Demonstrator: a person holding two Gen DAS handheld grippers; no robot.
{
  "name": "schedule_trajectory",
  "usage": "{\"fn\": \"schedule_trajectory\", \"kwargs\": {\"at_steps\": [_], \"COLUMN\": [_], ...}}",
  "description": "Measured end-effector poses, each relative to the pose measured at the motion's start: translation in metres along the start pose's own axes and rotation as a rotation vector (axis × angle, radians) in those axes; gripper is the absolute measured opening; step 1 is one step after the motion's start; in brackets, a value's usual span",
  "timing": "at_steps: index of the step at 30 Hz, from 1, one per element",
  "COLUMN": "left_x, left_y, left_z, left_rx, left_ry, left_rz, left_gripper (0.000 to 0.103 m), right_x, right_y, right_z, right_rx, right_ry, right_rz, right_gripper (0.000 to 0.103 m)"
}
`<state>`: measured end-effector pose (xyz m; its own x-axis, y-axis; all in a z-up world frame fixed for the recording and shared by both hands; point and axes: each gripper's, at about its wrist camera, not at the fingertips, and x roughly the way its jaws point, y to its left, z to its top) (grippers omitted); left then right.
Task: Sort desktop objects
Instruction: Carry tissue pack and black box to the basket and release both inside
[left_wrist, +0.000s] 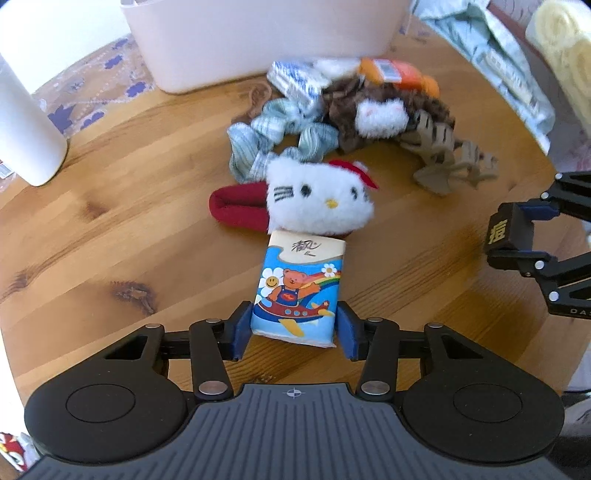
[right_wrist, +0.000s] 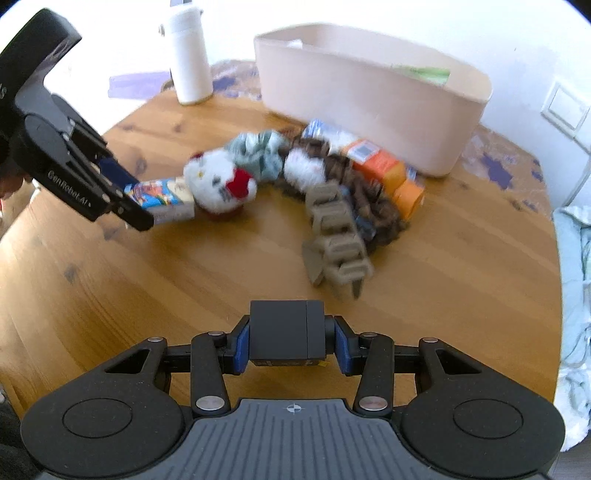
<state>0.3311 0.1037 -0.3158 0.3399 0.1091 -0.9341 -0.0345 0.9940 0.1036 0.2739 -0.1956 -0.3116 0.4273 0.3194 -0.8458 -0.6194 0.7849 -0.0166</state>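
Note:
My left gripper (left_wrist: 294, 328) is shut on a tissue pack (left_wrist: 300, 288) printed with a cartoon bear; it also shows in the right wrist view (right_wrist: 162, 199). The pack's far end touches a white cat plush (left_wrist: 319, 197) on a red band. My right gripper (right_wrist: 287, 341) is shut on a small black box (right_wrist: 287, 334) above the wooden table (right_wrist: 147, 280); that gripper shows at the right edge of the left wrist view (left_wrist: 509, 236). Behind lie a blue scrunchie (left_wrist: 258, 142), a brown fuzzy scrunchie (left_wrist: 369, 110), a tan claw clip (right_wrist: 338, 240) and an orange pack (right_wrist: 388, 170).
A pale pink bin (right_wrist: 373, 96) stands at the back of the table, holding some items. A white bottle (right_wrist: 190, 55) stands to its left. A blue-white pack (left_wrist: 295, 79) lies by the bin. Light blue cloth (left_wrist: 498, 55) lies off the table's right side.

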Motion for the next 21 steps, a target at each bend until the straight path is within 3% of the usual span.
{"fn": "schedule_trajectory", "kwargs": {"at_steps": [4, 13, 21], "left_x": [-0.018, -0.022, -0.060], "left_y": [0.000, 0.006, 0.011], "left_z": [0.002, 0.002, 0.010], "left_rx": [0.005, 0.023, 0.089], "left_ry": [-0.047, -0.051, -0.125], "left_rz": [-0.021, -0.033, -0.052], "left_gripper": [0.048, 0.047, 0.047], "right_x": [-0.009, -0.022, -0.045], "right_y": [-0.005, -0.017, -0.033], "right_z": [0.009, 0.027, 0.058], "right_rx": [-0.010, 0.005, 0.007], "right_ry": [-0.028, -0.084, -0.164], "right_rz": [-0.008, -0.032, -0.057], "right_gripper": [0.041, 0.041, 0.041]}}
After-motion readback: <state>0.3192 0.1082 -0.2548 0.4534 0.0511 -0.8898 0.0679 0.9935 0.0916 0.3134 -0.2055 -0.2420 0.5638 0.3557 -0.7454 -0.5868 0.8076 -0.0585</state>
